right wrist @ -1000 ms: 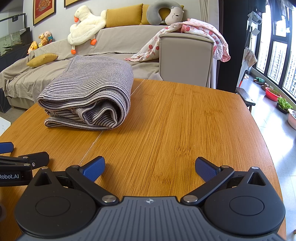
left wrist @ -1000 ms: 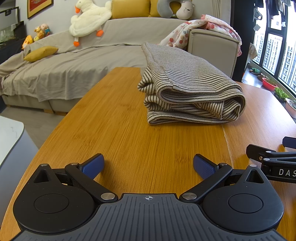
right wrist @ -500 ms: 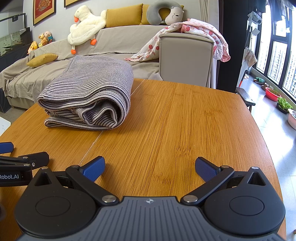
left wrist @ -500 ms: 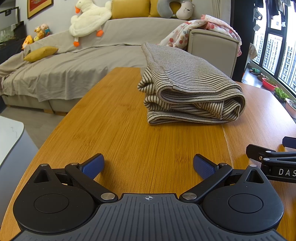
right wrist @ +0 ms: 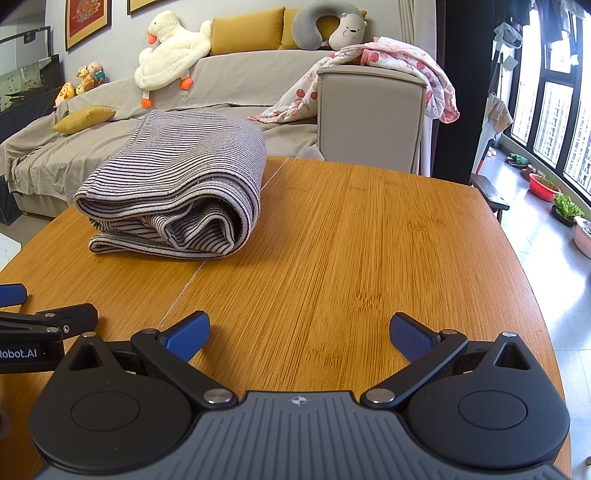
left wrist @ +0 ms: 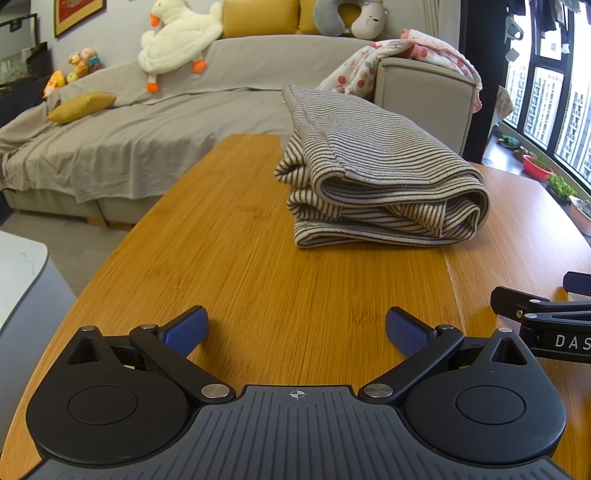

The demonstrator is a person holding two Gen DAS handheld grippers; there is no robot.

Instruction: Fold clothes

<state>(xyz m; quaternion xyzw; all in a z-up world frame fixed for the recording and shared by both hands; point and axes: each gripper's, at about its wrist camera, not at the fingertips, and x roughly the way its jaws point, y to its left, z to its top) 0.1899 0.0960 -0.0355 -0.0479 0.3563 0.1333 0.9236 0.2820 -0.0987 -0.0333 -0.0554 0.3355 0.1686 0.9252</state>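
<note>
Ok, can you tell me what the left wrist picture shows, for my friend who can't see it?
A striped garment lies folded in a thick bundle on a wooden table. The open left gripper rests low over the table in front, holding nothing, well short of the bundle. Behind is a grey-covered sofa with a white plush goose.

Cream-and-dark-brown stripes across the folded garment [left wrist: 384, 173]. Warm honey-orange wood grain on the tabletop [left wrist: 258, 280]. Black on the left tongs [left wrist: 297, 330] and right tongs [right wrist: 299, 332], blue textured pads [right wrist: 186, 334]. Taupe-grey over the sofa [left wrist: 122, 147]; mustard cushion [left wrist: 81, 107]; white plush duck [left wrist: 177, 37], orange bill and feet.
</note>
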